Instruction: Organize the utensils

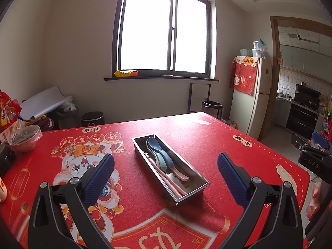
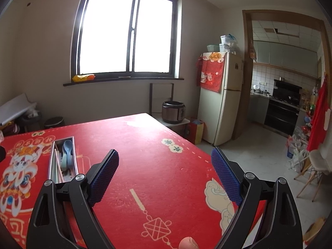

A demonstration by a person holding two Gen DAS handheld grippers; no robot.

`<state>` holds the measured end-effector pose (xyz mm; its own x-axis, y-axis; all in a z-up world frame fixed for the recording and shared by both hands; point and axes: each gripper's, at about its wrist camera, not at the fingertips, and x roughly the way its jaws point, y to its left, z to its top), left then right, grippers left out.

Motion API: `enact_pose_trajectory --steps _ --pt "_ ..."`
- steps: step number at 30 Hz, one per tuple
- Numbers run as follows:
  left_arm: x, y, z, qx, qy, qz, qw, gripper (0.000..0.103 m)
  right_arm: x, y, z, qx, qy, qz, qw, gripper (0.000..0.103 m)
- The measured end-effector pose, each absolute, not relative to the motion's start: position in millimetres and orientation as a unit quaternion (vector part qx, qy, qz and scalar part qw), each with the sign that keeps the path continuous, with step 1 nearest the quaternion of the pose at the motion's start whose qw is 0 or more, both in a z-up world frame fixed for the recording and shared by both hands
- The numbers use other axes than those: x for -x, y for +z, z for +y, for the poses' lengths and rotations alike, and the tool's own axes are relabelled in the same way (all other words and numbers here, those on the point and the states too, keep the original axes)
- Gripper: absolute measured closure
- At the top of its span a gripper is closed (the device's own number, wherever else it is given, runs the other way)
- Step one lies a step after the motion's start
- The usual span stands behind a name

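One metal tray (image 1: 187,195) sits mid-table on the red tablecloth (image 1: 228,145), w/ 3 spoons inside: blue (image 1: 159,149), pale green (image 1: 158,159), pink (image 1: 176,171). Approx. 2 pink chopsticks (image 1: 170,183) lie along them. Left gripper (image 1: 166,164) hangs above the tray, jaws wide, holding nothing. Right gripper (image 2: 165,161) also wide, empty, tray (image 2: 52,159) to its left. One covered bowl (image 1: 23,138) at table's left edge.

Beige walls, big dark-framed window (image 2: 126,35) blown out with daylight. Cream fridge (image 2: 224,99) right of window, red cloth hung on it. Kitchen doorway (image 2: 284,72) right of fridge. Rice cooker (image 2: 173,112) left of fridge.
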<state>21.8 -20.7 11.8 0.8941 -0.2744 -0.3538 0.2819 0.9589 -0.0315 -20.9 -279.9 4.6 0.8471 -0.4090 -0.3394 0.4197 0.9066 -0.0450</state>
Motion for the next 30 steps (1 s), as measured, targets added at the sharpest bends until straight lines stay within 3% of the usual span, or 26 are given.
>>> enact_pose_trajectory --steps 30 --pt "-21 11 -34 -0.024 -0.154 0.181 0.971 0.006 22 0 -292 -0.023 -0.224 0.180 0.958 0.016"
